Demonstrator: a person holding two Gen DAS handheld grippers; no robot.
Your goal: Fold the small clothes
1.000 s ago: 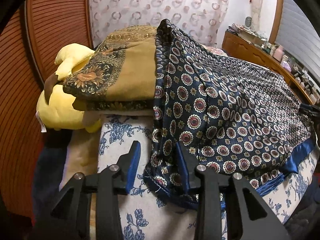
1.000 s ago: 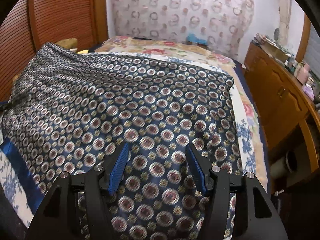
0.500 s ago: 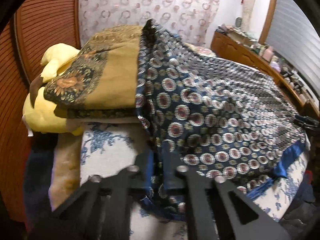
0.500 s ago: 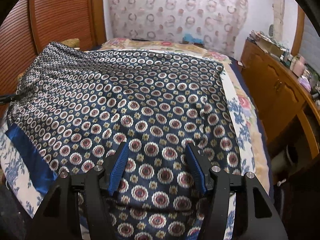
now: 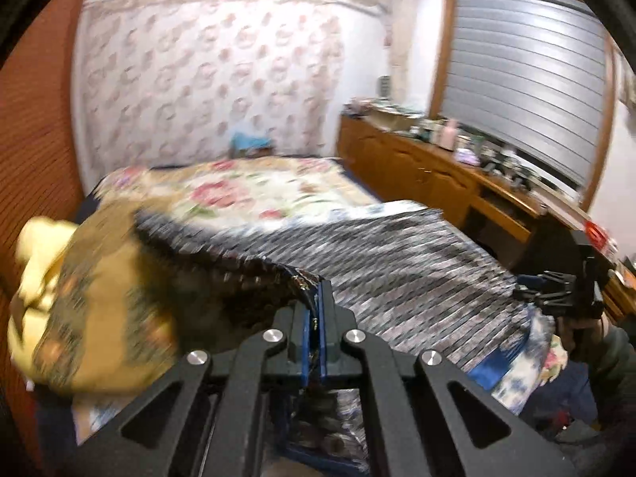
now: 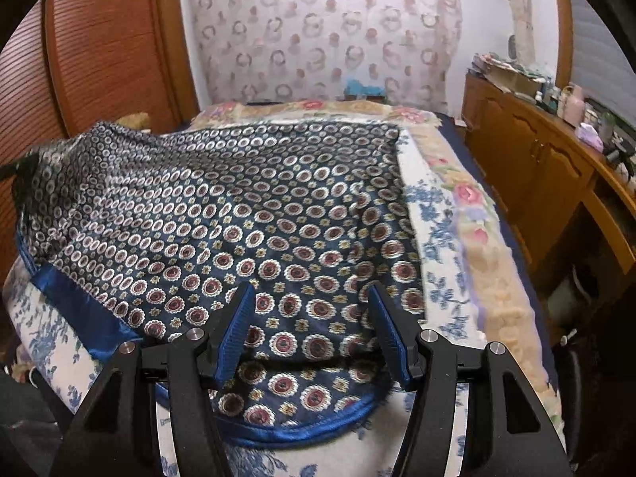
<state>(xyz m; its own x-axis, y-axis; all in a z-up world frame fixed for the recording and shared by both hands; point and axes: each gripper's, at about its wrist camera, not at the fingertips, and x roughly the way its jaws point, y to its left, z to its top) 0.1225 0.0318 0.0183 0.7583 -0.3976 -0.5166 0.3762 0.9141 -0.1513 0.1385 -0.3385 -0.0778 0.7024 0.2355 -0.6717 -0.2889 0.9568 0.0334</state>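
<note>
Between the blue pads of the left gripper, which are pressing tightly together, a corner of the navy patterned cloth is being pinched and is hanging lifted off the bed, so that the fabric is rising in a ridge from the pads toward the far left. Beside that raised edge a folded ochre cloth with a dark floral border is lying, and a yellow plush toy is sitting just beyond it against the reddish slatted wardrobe door; the left wrist view is blurring heavily, so finer detail there cannot be told. Over the near hem of the same cloth, the right gripper is hovering with its blue pads spread apart and nothing between them; whether its tips are touching the fabric cannot be told. The cloth itself, with its rings of white and red medallions and bright blue border, is lying spread across the floral bedcover. A wooden sideboard crowded with small items is standing along the right wall, under a closed grey shutter, and patterned wallpaper is covering the far wall.
</note>
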